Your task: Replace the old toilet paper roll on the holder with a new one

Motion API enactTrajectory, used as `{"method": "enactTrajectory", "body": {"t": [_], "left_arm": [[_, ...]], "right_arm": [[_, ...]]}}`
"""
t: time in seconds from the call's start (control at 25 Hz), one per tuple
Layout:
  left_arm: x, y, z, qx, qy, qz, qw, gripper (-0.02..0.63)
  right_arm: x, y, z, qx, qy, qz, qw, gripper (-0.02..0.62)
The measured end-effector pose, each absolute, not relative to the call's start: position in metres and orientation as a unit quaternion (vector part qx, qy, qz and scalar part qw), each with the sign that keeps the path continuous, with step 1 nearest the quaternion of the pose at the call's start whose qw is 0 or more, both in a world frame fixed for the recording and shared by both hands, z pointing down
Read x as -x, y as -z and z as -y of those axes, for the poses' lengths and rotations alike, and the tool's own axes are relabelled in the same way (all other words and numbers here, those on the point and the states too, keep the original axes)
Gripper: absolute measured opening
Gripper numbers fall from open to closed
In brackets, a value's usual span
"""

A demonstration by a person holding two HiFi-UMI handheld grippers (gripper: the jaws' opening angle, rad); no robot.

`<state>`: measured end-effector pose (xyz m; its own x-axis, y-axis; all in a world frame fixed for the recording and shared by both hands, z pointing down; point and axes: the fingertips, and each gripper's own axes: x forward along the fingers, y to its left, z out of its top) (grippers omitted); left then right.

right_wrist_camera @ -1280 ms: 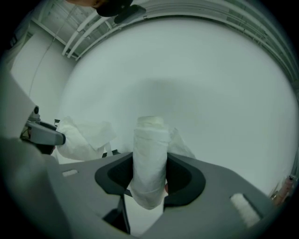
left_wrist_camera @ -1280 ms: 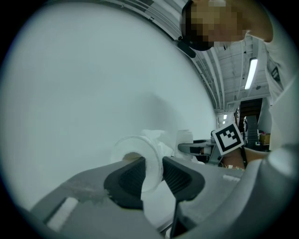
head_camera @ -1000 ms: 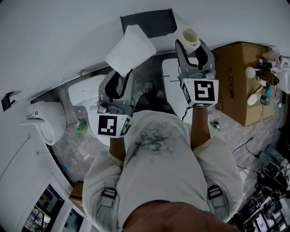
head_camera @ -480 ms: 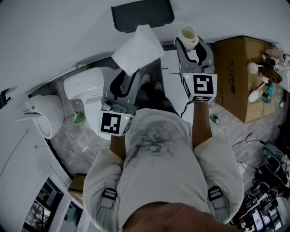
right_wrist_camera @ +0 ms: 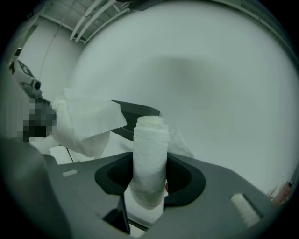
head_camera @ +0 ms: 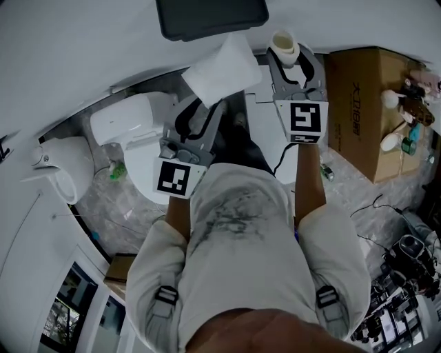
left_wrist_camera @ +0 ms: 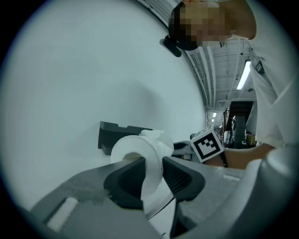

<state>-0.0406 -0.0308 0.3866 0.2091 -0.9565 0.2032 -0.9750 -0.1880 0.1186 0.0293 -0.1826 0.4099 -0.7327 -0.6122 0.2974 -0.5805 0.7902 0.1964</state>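
Since 1 s ago: black plastic wall holder (head_camera: pixel 211 17) has slid toward top edge of head view and looks larger. Both tongs and their loads sit just below it, left load shifted rightward.

Item 1 – left tongs (left_wrist_camera: pixel 152 170): bare forearm stretched fwd from pale short sleeve, tool near level, tipped slightly down toward wall. Pads clenched on side wall of full white toilet-paper roll (left_wrist_camera: pixel 135 147); hollow centre shows above one pad. Roll soft, thick, ring-shaped; loose sheet w/ crumpled edge hangs off it. Sits just under holder; contact can't be told.

Item 2 – right tongs (right_wrist_camera: pixel 149 175): forearm likewise extended, alongside the left. Pads grasp spent roll (right_wrist_camera: pixel 150 154): slim tube, upright, thin crinkled paper wrap, open top end. Held to the right of holder, apart from it.

Item 3 – holder: matte, boxy, dark, fixed to smooth pale wall (head_camera: pixel 83 48).

Item 4 – misc.: glossy white toilet (head_camera: pixel 127 124) at lower left; brown cardboard box (head_camera: pixel 358 103) at right; black-and-white marker cube (head_camera: pixel 305 118) on each tool.
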Motion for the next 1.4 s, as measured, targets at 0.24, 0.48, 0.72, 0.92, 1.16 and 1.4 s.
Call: {"method": "enactTrajectory", "body": {"t": [0.24, 0.48, 0.72, 0.92, 1.16, 1.4], "left_arm": [[0.035, -0.410, 0.035, -0.773, -0.049, 0.619, 0.130, 0.129], [0.030, -0.426, 0.041, -0.776, -0.047, 0.614, 0.140, 0.129], [0.028, -0.436, 0.043, -0.776, -0.043, 0.611, 0.149, 0.129], [0.030, -0.439, 0.042, -0.776, -0.045, 0.610, 0.154, 0.129], [0.039, -0.441, 0.040, -0.775, -0.050, 0.609, 0.160, 0.129], [0.051, -0.440, 0.038, -0.772, -0.047, 0.613, 0.159, 0.129]], "right_arm": [[-0.025, -0.432, 0.194, -0.315, 0.085, 0.921, 0.212, 0.189], [-0.018, -0.449, 0.205, -0.306, 0.107, 0.917, 0.234, 0.189], [-0.013, -0.466, 0.214, -0.306, 0.125, 0.907, 0.261, 0.189], [-0.007, -0.464, 0.217, -0.303, 0.162, 0.898, 0.276, 0.189], [0.004, -0.458, 0.217, -0.299, 0.211, 0.884, 0.291, 0.189], [0.012, -0.451, 0.213, -0.300, 0.270, 0.860, 0.312, 0.192]]}}
